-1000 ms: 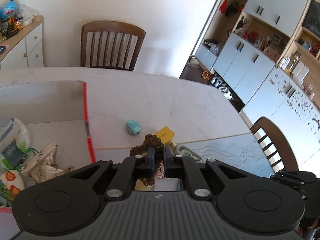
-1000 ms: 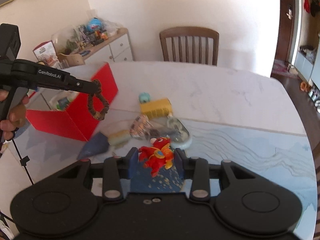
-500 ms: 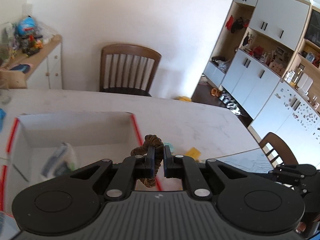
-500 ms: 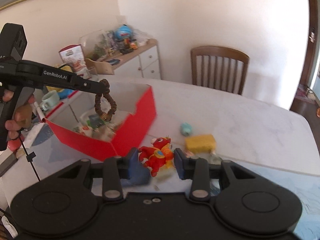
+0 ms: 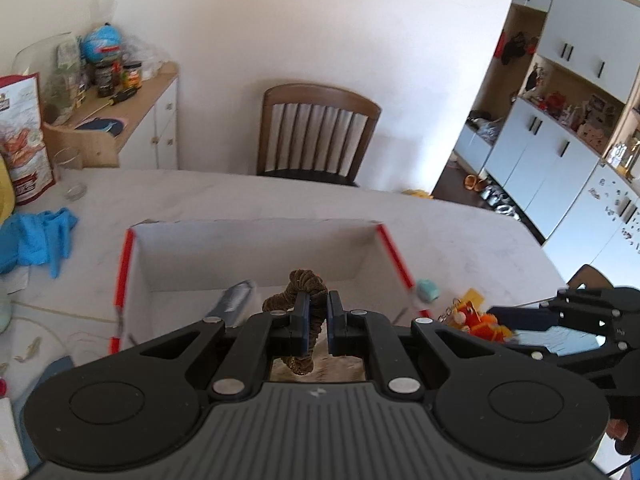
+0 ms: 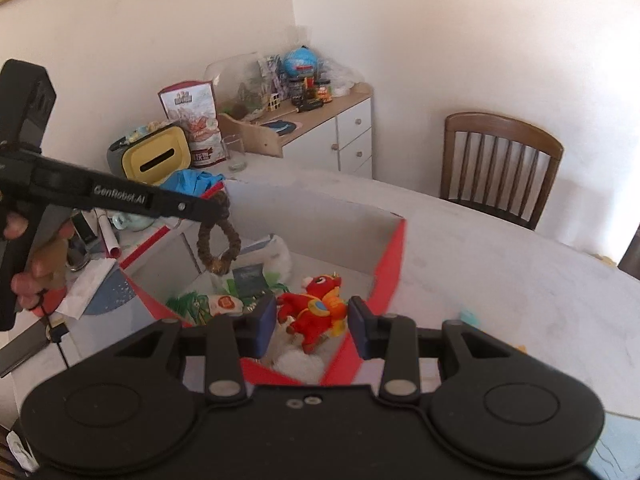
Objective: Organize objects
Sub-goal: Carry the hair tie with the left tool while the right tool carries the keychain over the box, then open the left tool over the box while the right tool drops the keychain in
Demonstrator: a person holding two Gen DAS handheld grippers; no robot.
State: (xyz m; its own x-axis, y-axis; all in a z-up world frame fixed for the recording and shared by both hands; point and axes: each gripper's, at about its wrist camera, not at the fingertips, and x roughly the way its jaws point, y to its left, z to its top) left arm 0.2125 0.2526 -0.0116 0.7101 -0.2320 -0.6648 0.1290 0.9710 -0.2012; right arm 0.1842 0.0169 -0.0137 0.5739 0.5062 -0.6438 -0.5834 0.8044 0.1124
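Note:
My left gripper (image 5: 318, 312) is shut on a brown beaded bracelet (image 5: 306, 280) and holds it above the open red box (image 5: 256, 248). In the right wrist view the left gripper (image 6: 218, 205) holds the bracelet (image 6: 218, 246) hanging over the box's left side (image 6: 390, 264). My right gripper (image 6: 312, 320) is shut on a red dragon plush (image 6: 316, 308) and holds it over the box's near right corner. The plush also shows in the left wrist view (image 5: 476, 320). Snack packets (image 6: 224, 302) lie in the box.
A teal toy (image 5: 428, 290) and a yellow block (image 5: 474, 296) lie on the white table right of the box. Blue cloth (image 5: 36, 236), a glass (image 6: 234, 154) and a yellow container (image 6: 156, 156) sit at the table's left. A wooden chair (image 5: 316, 136) stands behind.
Both grippers have moved left from the pile of loose objects to above the red box, carrying the bracelet and the plush with them.

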